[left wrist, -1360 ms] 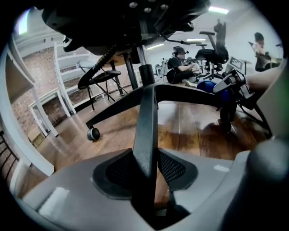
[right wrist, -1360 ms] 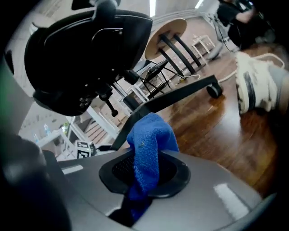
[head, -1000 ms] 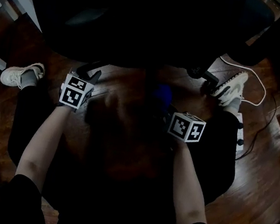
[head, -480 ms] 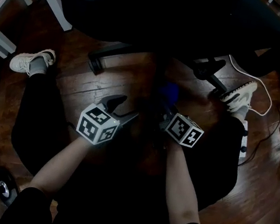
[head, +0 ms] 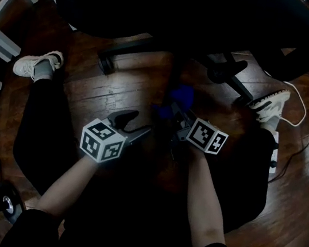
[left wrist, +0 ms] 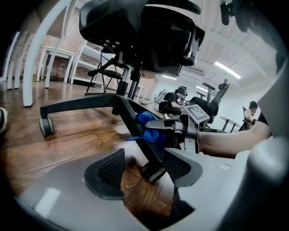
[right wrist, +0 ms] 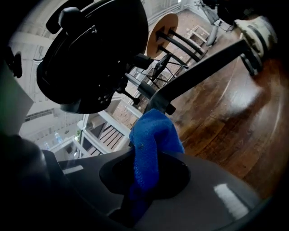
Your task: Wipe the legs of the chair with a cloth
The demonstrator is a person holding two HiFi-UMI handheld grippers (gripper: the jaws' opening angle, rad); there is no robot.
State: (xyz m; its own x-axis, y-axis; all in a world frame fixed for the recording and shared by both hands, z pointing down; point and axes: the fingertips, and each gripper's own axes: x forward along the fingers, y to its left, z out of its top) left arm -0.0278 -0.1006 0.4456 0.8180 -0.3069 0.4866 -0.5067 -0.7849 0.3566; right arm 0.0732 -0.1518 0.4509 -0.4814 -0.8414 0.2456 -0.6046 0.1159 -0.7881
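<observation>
Against the near chair leg (left wrist: 132,118), just above its castor (left wrist: 153,170), sits the blue cloth (right wrist: 153,144). My right gripper (right wrist: 146,178) is pinching it, with the bunched end apparently on the leg. Cloth looks soft, light and limp with a knit texture, so I'd keep hold at the gathered tail and leave the wad free to wrap. Leg is black, rigid and smooth, probably slick, and the chair may roll. My left gripper (left wrist: 144,164) is spread, jaws just opened, the leg's castor end between the pads, unclamped.
</observation>
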